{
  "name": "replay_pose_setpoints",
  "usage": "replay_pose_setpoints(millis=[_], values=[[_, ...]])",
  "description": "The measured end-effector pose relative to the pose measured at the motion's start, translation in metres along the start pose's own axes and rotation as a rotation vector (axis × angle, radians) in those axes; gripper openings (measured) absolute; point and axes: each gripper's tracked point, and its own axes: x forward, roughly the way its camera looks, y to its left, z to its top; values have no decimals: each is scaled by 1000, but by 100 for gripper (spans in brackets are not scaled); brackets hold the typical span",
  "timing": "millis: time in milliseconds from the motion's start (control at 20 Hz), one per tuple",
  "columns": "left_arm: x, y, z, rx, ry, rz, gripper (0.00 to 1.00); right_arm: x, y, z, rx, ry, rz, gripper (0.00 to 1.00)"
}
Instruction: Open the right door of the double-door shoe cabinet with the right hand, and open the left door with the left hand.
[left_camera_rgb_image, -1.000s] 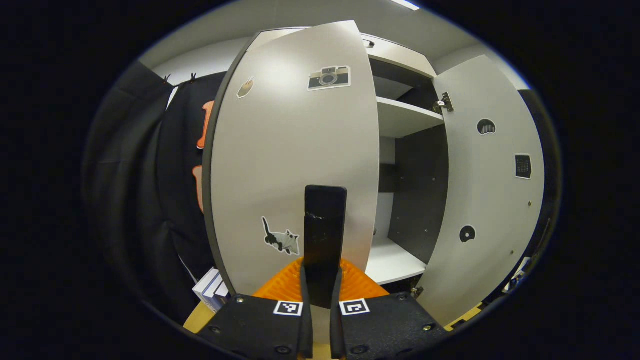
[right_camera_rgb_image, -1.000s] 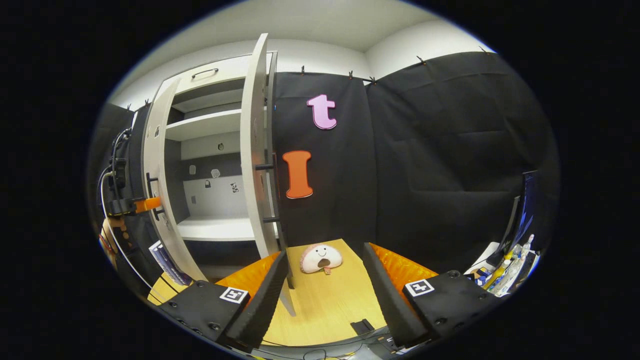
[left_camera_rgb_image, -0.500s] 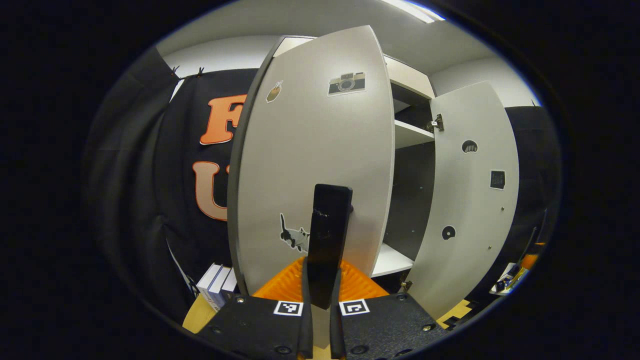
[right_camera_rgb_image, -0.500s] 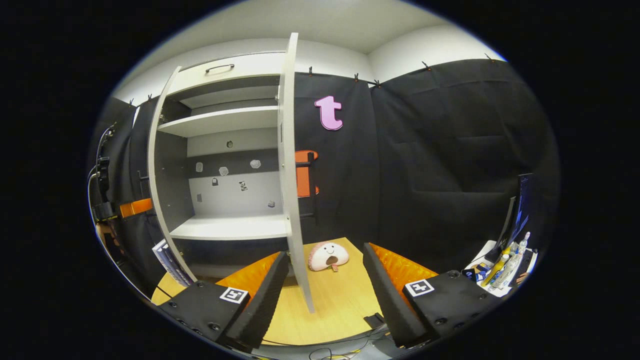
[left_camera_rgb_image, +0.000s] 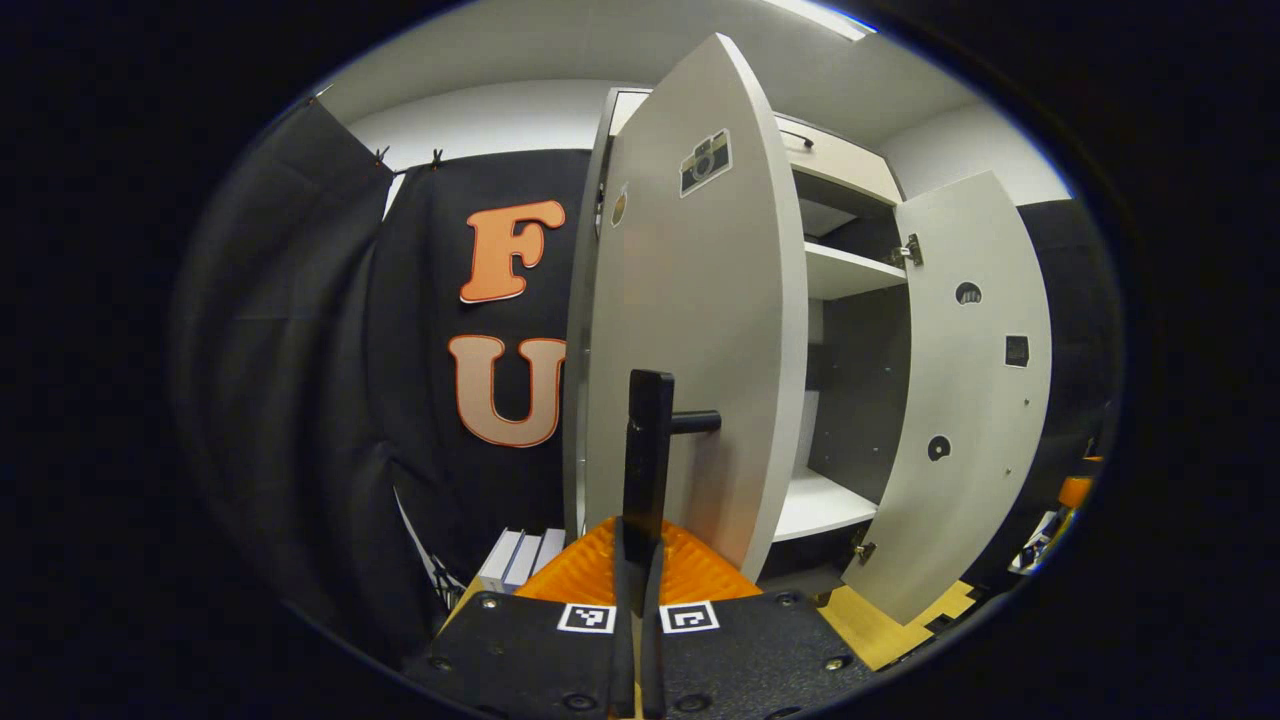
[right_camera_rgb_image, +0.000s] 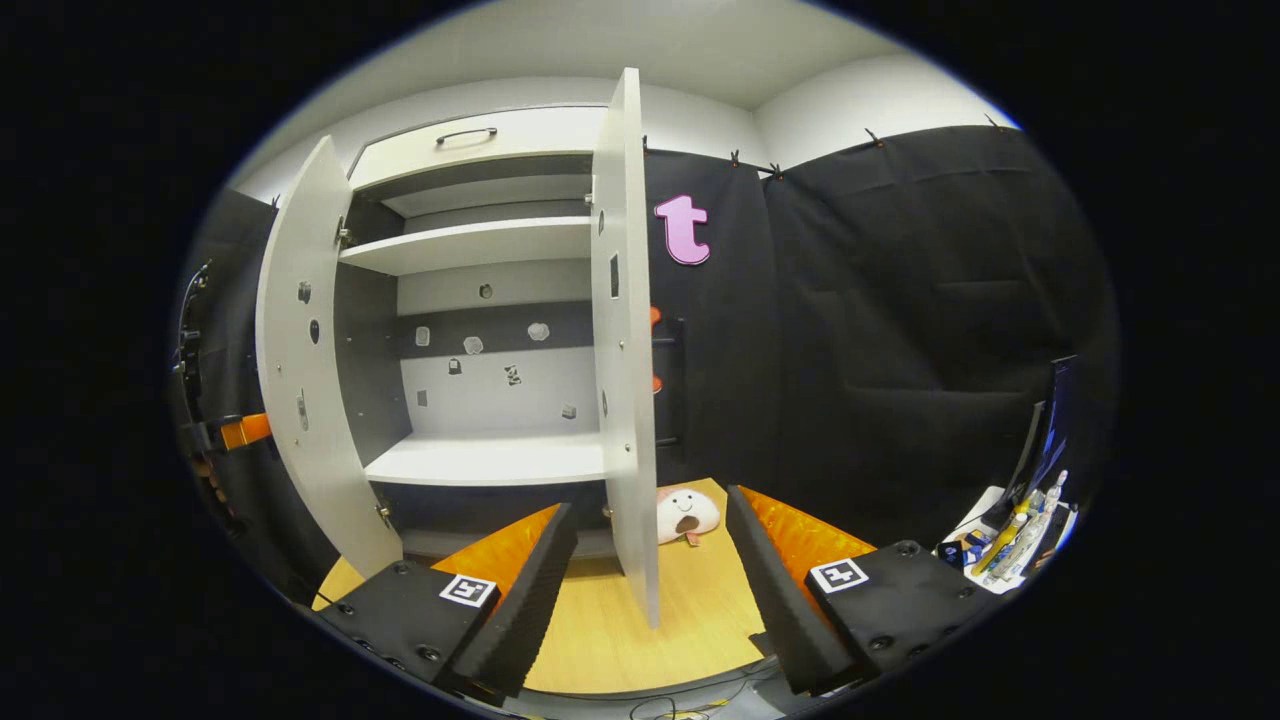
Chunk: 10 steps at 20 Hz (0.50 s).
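- Left gripper (left_camera_rgb_image: 640, 590): fingers clamped narrow on the bar handle (left_camera_rgb_image: 648, 470) of the left door (left_camera_rgb_image: 700, 330), which stands swung out just ahead
- Right gripper (right_camera_rgb_image: 650, 570): fingers spread wide, holding nothing; the right door (right_camera_rgb_image: 628, 340) stands edge-on between and beyond them, untouched

Left gripper view sits tight against the left door (left_camera_rgb_image: 700, 330), facing along its outer face. Right gripper view hangs farther back, facing the cabinet (right_camera_rgb_image: 480, 350) interior squarely. Both share the shelves and the open doors.
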Motion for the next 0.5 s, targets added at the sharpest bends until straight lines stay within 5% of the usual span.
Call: replay_pose_setpoints(millis=[500], values=[[-9, 45, 2, -15, 2, 33, 0, 10, 38, 13, -25, -25, 65, 98]])
